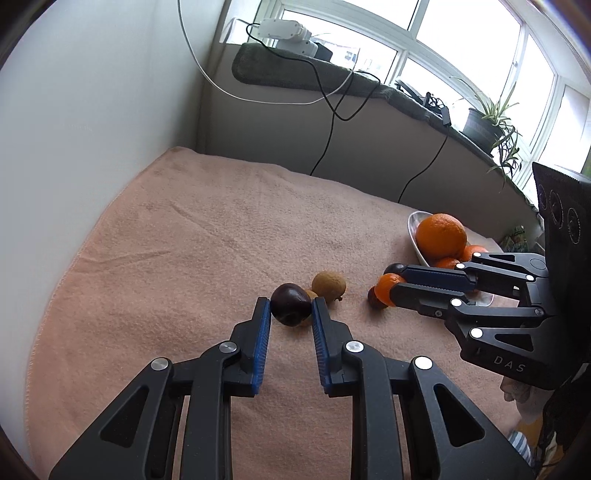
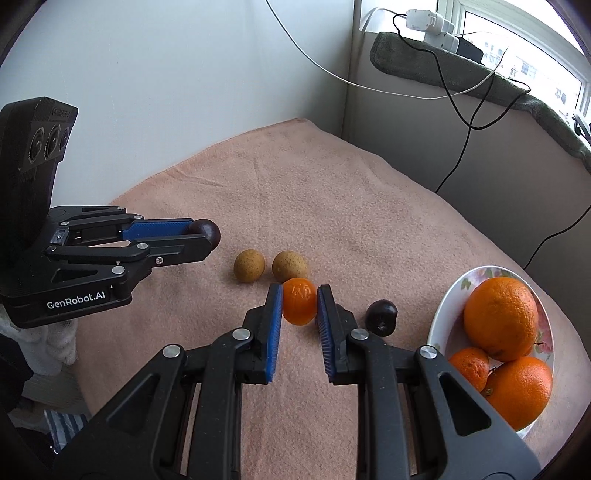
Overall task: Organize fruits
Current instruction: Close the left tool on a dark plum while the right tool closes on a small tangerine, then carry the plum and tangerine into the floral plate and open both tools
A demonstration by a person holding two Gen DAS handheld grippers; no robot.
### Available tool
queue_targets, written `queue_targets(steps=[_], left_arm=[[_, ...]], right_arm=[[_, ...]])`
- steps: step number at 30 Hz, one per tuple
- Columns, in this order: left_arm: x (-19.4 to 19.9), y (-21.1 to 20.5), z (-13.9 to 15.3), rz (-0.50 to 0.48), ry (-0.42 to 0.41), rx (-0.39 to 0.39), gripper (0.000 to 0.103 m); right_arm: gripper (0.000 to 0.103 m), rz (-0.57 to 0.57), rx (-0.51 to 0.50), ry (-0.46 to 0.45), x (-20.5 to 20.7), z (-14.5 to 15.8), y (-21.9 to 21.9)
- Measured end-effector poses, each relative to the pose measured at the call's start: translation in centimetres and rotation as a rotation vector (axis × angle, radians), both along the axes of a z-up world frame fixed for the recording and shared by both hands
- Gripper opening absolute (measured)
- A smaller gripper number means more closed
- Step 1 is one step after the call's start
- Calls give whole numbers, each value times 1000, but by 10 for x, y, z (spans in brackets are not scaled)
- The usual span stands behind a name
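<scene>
My left gripper (image 1: 291,302) is shut on a dark plum (image 1: 290,312), pinched at the fingertips over the pink cloth (image 1: 207,240). The right wrist view shows that gripper (image 2: 205,236) and its plum (image 2: 207,229) at the left. My right gripper (image 2: 300,291) is shut on a small orange (image 2: 300,308); the left wrist view shows this gripper (image 1: 391,284) at the right. Two tan fruits (image 2: 249,270) (image 2: 289,266) lie on the cloth just beyond the orange. A second plum (image 2: 381,317) lies right of my right fingers. A white bowl (image 2: 443,306) at the right holds three oranges (image 2: 500,317).
A white wall (image 1: 92,110) borders the cloth on the left. Behind it runs a window ledge with a grey mat (image 1: 295,74), a power strip (image 1: 284,31) and a potted plant (image 1: 484,125). Black and white cables (image 1: 325,136) hang down to the cloth's far edge.
</scene>
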State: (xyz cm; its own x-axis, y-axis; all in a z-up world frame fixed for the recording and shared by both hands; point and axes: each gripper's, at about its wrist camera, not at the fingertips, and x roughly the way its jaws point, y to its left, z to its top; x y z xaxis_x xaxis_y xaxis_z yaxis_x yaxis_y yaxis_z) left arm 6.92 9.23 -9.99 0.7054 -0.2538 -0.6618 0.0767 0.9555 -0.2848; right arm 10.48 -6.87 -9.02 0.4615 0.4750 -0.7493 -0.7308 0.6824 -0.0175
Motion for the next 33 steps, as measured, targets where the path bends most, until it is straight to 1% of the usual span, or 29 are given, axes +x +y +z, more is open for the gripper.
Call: queue_targets(steps=[3, 14, 23, 27, 33], left_arm=[[-1, -9, 8, -12, -17, 6, 21], [-3, -44, 27, -74, -53, 14, 21], [2, -74, 34, -122, -62, 13, 21], [5, -85, 36, -143, -66, 10, 21], [10, -104, 37, -181, -69, 3, 21]], right_arm=[[20, -25, 41, -6, -4, 9, -15], [20, -91, 111, -31, -9, 24, -53], [20, -154, 158, -54, -12, 41, -92], [20, -204, 184, -60, -13, 47, -115], [20, -282, 205, -70, -3, 56, -153]])
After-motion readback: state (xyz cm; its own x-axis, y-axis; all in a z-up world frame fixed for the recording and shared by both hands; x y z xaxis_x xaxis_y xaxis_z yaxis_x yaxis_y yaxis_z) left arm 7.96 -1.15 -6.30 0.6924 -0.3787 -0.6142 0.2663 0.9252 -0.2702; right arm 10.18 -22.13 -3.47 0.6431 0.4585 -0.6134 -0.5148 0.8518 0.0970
